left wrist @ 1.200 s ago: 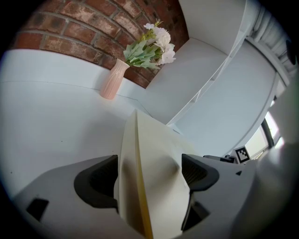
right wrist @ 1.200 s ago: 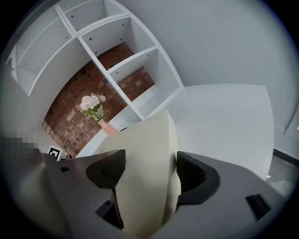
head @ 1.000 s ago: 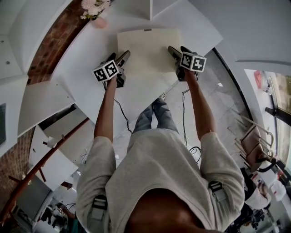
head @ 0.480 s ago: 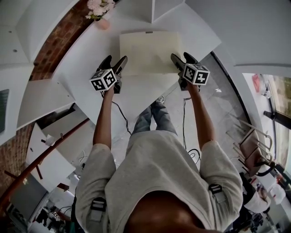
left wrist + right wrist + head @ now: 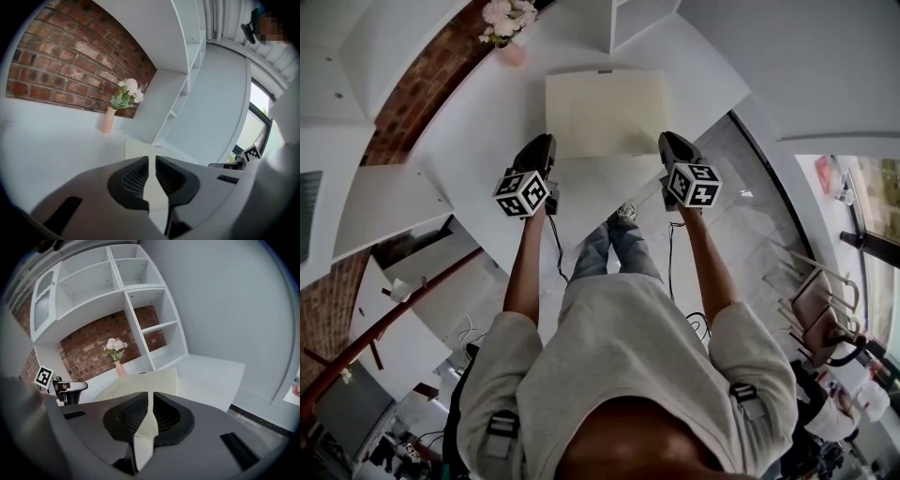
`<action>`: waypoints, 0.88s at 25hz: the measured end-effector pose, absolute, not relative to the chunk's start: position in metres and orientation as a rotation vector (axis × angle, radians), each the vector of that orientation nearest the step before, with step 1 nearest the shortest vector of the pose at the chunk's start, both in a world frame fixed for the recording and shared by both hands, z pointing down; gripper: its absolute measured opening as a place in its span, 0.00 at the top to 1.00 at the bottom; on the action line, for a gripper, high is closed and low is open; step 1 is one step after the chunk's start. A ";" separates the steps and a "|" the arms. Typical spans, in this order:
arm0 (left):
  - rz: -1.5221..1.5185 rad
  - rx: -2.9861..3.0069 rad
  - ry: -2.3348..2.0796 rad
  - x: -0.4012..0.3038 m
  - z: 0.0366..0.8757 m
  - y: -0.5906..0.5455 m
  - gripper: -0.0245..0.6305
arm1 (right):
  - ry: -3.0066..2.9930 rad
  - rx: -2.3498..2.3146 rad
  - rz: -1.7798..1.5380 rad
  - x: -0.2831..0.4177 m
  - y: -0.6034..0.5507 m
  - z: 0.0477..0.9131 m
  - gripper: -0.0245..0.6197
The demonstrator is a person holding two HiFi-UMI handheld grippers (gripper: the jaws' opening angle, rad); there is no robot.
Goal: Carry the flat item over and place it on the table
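Observation:
The flat item [image 5: 605, 111] is a cream rectangular board lying on the white table [image 5: 487, 122]. My left gripper [image 5: 546, 142] is at the board's near left corner and my right gripper [image 5: 667, 141] at its near right corner. Both pairs of jaws have just been closing, with the board's edge between them. In the left gripper view the cream board [image 5: 136, 149] runs through the narrow slit of the left gripper [image 5: 152, 161]. The right gripper view shows the board [image 5: 140, 380] pinched in the right gripper [image 5: 150, 397].
A pink vase of flowers [image 5: 508, 47] stands at the table's far left by the brick wall [image 5: 422, 84]. White shelving [image 5: 633, 19] rises behind the board. Cables [image 5: 675, 272] hang over the grey floor; a chair [image 5: 825, 300] stands far right.
Both grippers rolled from lying sideways with wide jaws to upright. Their jaws have closed on the board's near edge, and both hands have drawn slightly toward the person.

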State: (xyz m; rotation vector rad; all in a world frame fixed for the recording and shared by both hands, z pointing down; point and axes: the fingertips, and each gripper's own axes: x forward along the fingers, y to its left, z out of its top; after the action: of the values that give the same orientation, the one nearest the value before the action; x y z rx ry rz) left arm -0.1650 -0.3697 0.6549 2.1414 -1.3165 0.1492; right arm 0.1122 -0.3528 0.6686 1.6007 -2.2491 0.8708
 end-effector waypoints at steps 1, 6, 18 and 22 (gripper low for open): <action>0.159 2.140 -1.321 -0.164 0.656 -0.366 0.90 | -2.254 1.591 0.857 0.111 -0.350 0.668 0.89; 0.151 2.135 -1.315 -0.156 0.657 -0.349 0.94 | -2.285 1.529 0.821 0.102 -0.331 0.671 0.92; 0.195 2.227 -1.319 -0.144 0.630 -0.355 0.94 | -2.353 1.560 0.715 0.100 -0.337 0.633 0.92; 0.163 2.273 -1.334 -0.142 0.607 -0.365 0.94 | -2.390 1.595 0.638 0.102 -0.349 0.605 0.92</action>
State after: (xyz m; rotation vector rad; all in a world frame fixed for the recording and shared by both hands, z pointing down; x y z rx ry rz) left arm -0.1422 -0.3646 0.6072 2.2731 -1.3335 0.1627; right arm 0.1017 -0.3489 0.6054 1.5950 -2.3901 0.6379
